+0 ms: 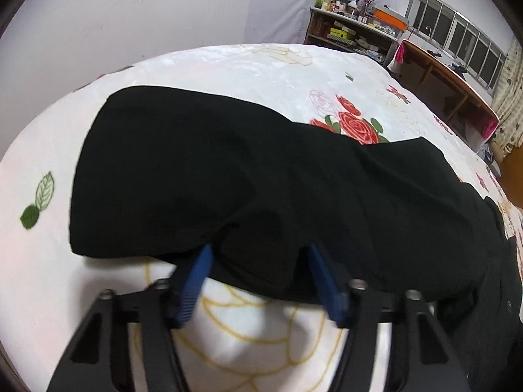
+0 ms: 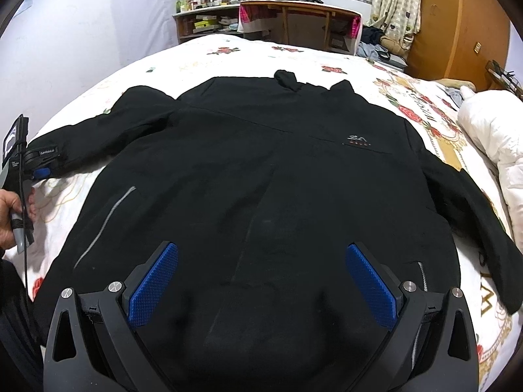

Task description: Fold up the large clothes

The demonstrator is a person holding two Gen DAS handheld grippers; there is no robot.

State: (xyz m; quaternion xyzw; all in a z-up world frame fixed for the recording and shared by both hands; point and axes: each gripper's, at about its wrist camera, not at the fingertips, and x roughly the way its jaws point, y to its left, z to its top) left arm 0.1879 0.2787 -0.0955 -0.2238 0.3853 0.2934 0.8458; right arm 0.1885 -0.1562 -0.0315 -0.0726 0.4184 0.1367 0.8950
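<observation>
A black jacket (image 2: 261, 163) lies spread flat, front up, on the rose-print bedsheet (image 2: 228, 52). Its collar points toward the far side of the bed, and a sleeve reaches out to each side. My right gripper (image 2: 261, 246) hovers open over the jacket's lower front, with nothing between its blue pads (image 2: 153, 281). My left gripper (image 1: 260, 251) is at the cuff end of the left sleeve (image 1: 212, 170). Its fingertips are buried in the fabric, and a lobe of sleeve is pinched between them. In the right wrist view the left gripper (image 2: 41, 171) sits at that cuff, held by a hand (image 2: 13, 209).
A white duvet (image 2: 490, 150) is bunched at the bed's right side. Beyond the bed stand a cluttered shelf (image 2: 209, 9) and a wooden desk (image 2: 294, 16) under a window. A wooden wardrobe (image 2: 457, 32) fills the far right corner.
</observation>
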